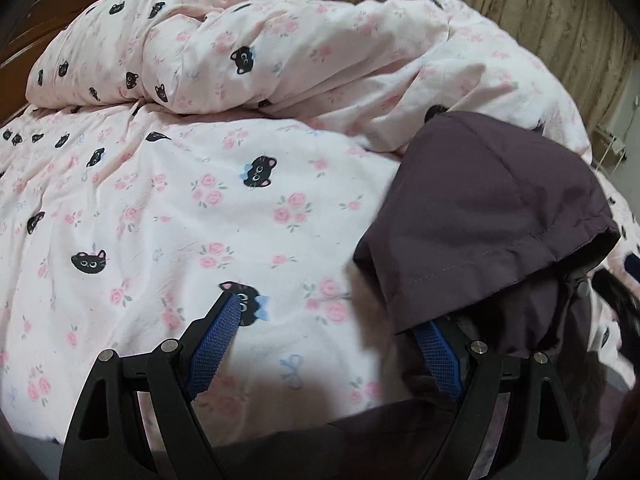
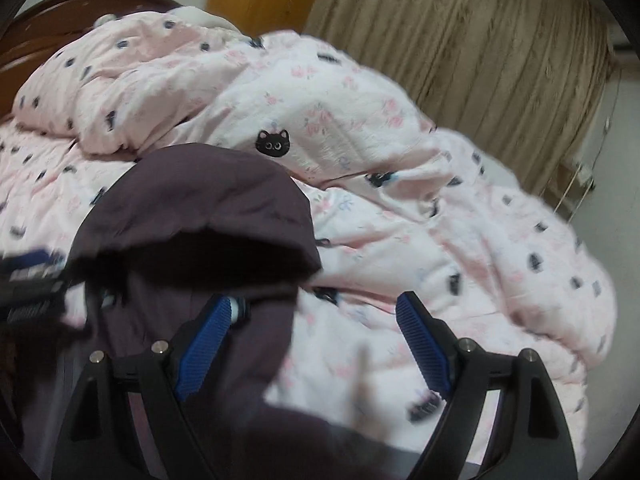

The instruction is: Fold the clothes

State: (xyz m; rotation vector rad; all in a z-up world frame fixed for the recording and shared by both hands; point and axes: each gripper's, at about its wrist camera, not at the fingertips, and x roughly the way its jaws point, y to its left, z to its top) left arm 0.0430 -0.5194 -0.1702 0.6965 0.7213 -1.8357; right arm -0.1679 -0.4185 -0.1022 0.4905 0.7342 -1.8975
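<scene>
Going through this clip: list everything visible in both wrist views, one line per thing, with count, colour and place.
garment: one, dark purple, on the bedding, by both grippers
bedding: pink, printed with roses and black cat faces, rumpled over the bed
headboard: one, brown wood, far left
curtain: beige, behind the bed
left hand-held gripper: black with blue pads, open, garment draped over one finger
right hand-held gripper: same colours, open, nothing held

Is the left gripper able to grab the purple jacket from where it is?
Probably yes. The left gripper is open, and the purple jacket already drapes over one of its fingers. Nothing but the bedspread lies between them.
</scene>
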